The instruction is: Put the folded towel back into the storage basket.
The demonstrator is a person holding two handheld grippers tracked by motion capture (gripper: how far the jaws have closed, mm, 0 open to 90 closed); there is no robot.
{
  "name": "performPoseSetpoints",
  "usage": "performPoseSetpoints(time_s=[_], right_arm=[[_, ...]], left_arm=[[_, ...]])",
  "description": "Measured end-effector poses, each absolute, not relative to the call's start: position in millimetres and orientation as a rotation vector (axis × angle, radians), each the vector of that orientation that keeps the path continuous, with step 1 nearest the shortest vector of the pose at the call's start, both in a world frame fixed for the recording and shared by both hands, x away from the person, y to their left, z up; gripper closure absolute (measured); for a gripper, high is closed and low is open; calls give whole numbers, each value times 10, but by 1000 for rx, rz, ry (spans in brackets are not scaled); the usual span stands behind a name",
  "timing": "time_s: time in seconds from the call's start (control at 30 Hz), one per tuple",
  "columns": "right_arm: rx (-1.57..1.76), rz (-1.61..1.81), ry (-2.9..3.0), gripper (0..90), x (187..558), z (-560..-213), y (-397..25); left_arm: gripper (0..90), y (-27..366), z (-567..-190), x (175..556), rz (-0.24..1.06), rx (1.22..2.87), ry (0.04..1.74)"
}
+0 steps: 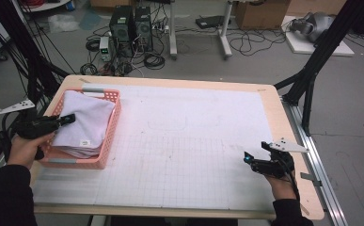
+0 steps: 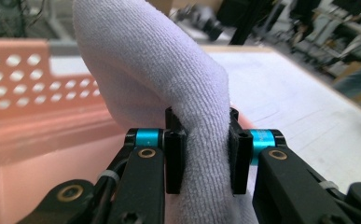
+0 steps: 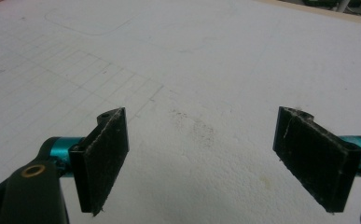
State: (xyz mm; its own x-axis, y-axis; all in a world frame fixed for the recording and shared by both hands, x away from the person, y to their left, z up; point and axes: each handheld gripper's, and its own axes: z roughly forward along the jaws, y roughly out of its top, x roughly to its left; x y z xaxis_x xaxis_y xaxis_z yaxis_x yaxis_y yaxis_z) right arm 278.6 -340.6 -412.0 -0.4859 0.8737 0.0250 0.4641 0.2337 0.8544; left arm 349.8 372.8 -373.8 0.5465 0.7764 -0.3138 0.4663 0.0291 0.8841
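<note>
Here, the left gripper sits over the near left side of the pink basket. Its two black jaws are pressed tight on a fold of the white towel. In the left gripper view, the towel bulges up in a soft hump above the jaws, and the cloth is pinched thin between them. The pink basket wall with its little holes shows behind, a bit blurry.

The towel lies on top of a stack of folded cloths inside the basket. The basket stands on the left part of the table, on the white grid mat. A small tag shows at the near edge of the stack.

The right gripper is well apart from the basket, low over the near right part of the mat. The person's hand holds it from behind. In the right gripper view, the right gripper has its jaws spread wide, with nothing between them but bare mat.
</note>
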Motion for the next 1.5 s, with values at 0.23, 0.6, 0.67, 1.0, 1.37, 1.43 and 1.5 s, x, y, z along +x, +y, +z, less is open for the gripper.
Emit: performPoseSetpoints(time_s=[0.23, 0.6, 0.67, 1.0, 1.37, 1.43, 1.5], right_arm=[[1218, 1169, 2051, 170, 2788, -4123, -3406], [1219, 1166, 2051, 170, 2785, -4122, -3410], [1222, 1168, 2047, 170, 2783, -4120, -3413], [1211, 1165, 2055, 170, 2785, -4116, -3382], [1194, 1185, 2055, 170, 2794, -4113, -3363], [1191, 1188, 2057, 170, 2797, -4113, -3358], [1186, 1188, 2059, 170, 2798, -4113, -3354]], left_arm=[[720, 3628, -3764, 3601, 358, 1729, 1208], [312, 3609, -3717, 3606, 722, 1723, 1434], [277, 3643, -3636, 3562, 823, 1678, 1458], [155, 3356, -3327, 3337, 787, 1480, 1175], [170, 2472, -3505, 3250, 635, 1456, 902], [169, 2294, -3579, 3239, 624, 1465, 846], [169, 2159, -3628, 3229, 615, 1489, 829]])
